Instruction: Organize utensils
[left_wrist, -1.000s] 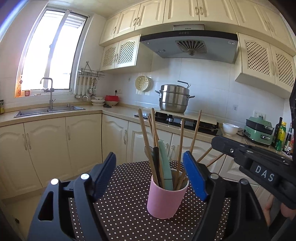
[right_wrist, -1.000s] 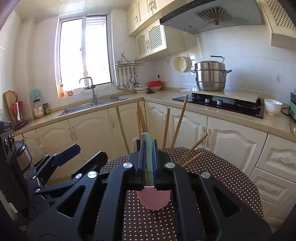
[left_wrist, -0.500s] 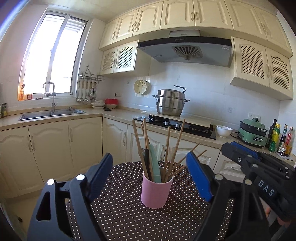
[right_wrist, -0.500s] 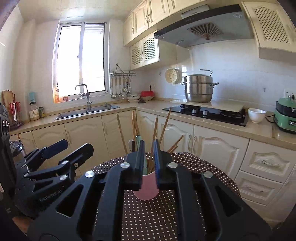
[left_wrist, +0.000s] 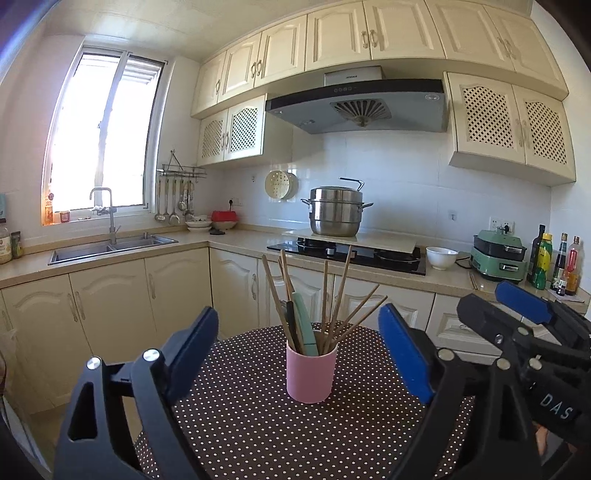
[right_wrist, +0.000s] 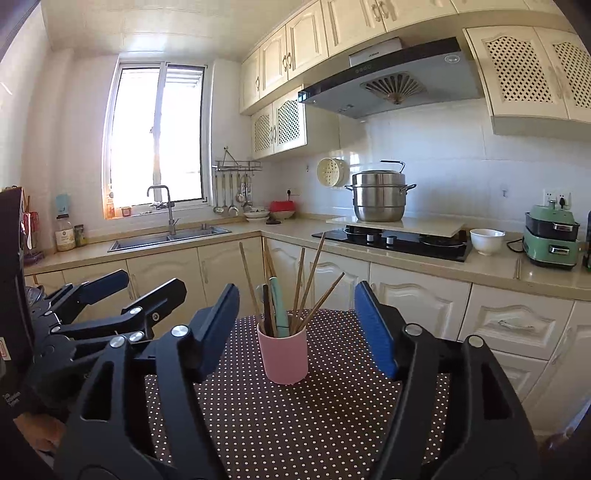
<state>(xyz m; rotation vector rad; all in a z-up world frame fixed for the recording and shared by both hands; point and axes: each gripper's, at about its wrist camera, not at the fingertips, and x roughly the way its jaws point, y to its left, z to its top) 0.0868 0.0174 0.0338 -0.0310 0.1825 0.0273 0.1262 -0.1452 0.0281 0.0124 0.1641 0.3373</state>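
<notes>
Both sets of jaws spread wide and empty, gripping nothing. Left gripper (left_wrist: 297, 345) held back from the pink cup (left_wrist: 311, 373), with the cup standing centred in the gap between the jaws but well beyond their tips, apart from both. Right gripper (right_wrist: 297, 328) posed the same way: cup (right_wrist: 283, 357) framed between the blue pads (right_wrist: 376, 334), untouched, ahead of the tips. Right gripper also seen at the right edge of the left view, off to the side of the cup; left gripper likewise at the left edge of the right view.

Cup upright on the dotted desk (left_wrist: 236, 424), near its far side. Chopsticks (left_wrist: 341, 291) fanned out of the rim at loose angles, some leaning right toward the right-hand jaw side. Green spatula (left_wrist: 303, 323) and a dark handle (left_wrist: 291, 319) leaning just beside it on the left of the cup, propped against the wall because nothing inside keeps them vertical.

Probably an end or pause of the sorting: every utensil in sight already gathered in the cup, none loose on the desk. Jaws likely kept wide and clear so no tip snags a leaning stick and tips the cup. Risk on any further reach: the splayed sticks lie nearer the jaws than the cup wall.
</notes>
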